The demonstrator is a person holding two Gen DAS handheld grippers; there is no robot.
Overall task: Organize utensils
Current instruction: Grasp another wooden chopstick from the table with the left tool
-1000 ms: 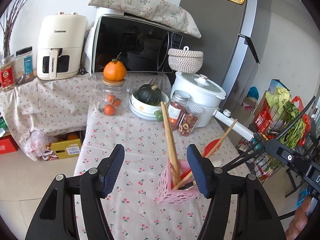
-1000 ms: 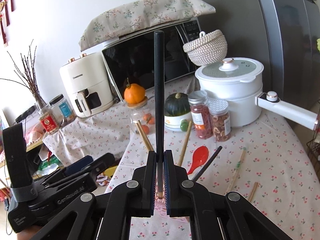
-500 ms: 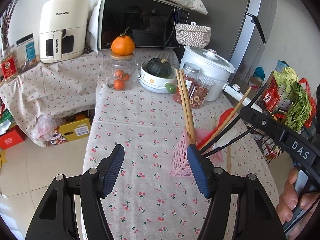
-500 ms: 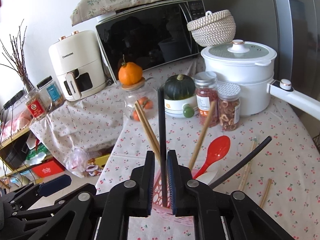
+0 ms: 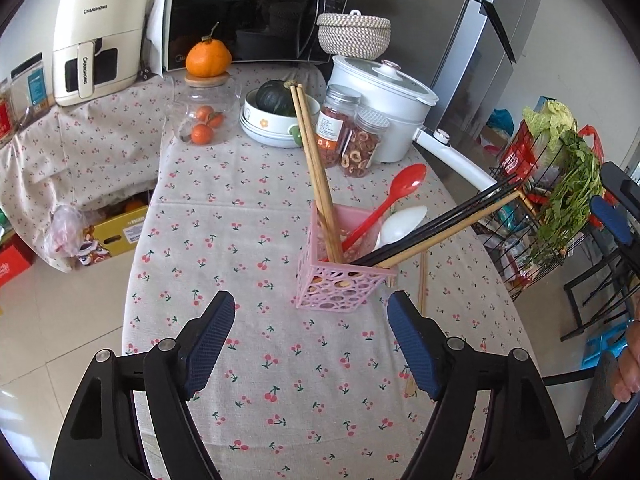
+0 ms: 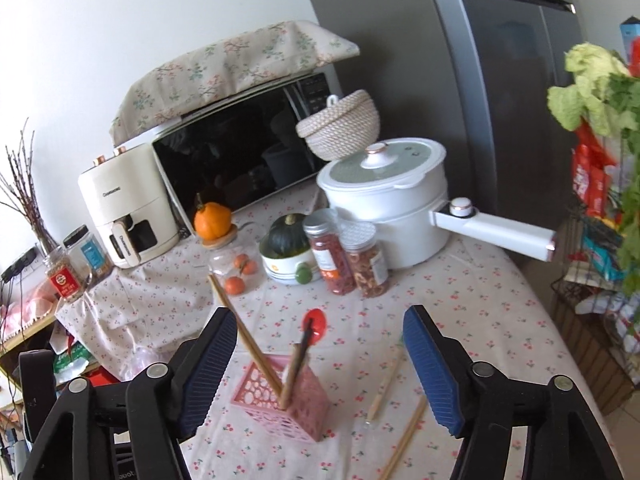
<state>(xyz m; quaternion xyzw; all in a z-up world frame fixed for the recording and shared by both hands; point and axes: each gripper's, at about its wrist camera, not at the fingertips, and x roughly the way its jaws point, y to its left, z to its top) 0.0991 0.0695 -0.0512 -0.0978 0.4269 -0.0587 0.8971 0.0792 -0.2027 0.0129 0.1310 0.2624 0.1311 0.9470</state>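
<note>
- Our right gripper (image 6: 320, 364) has just spread its jaws wide and grips nothing; the pink perforated plastic utensil basket (image 6: 280, 398) stands beyond them.
- Our left gripper (image 5: 310, 346) is likewise released and empty, having just opened further.
- In the basket (image 5: 340, 284), on the cherry-print tablecloth (image 5: 224, 216), lean wooden chopsticks (image 5: 316, 172), black chopsticks (image 5: 436, 220) and a red plastic spoon (image 5: 394, 194).
- Two loose wooden chopsticks (image 6: 404, 440) lie beside it.

Home kitchen: microwave (image 5: 248, 16), fridge (image 5: 492, 40) (grey), air fryer (image 5: 98, 36), cherry-print tablecloth (image 5: 240, 200).
</note>
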